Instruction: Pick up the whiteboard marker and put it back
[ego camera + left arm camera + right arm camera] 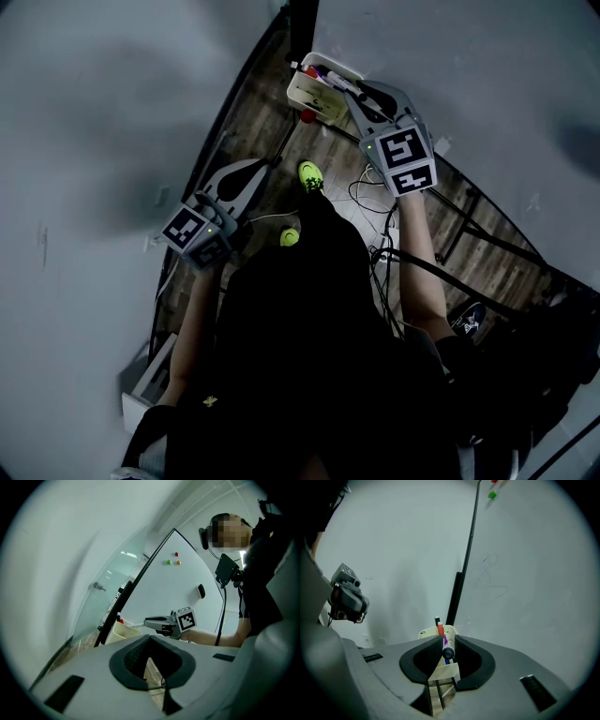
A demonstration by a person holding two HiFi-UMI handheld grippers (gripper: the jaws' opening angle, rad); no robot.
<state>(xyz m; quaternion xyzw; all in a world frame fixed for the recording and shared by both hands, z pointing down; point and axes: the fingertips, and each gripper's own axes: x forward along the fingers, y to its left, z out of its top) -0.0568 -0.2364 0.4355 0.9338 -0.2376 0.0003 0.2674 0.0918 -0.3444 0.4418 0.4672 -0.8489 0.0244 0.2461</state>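
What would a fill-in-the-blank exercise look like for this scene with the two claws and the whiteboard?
1. The left claw is shut and holds ___.
2. The right claw is shut on a ___.
3. On the whiteboard, near the green magnet and the orange magnet, there is a ___ magnet.
Missing words: nothing; whiteboard marker; red.

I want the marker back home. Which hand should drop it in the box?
Right. The right gripper holds the marker right by the beige holder; the left gripper is shut, empty and farther away.
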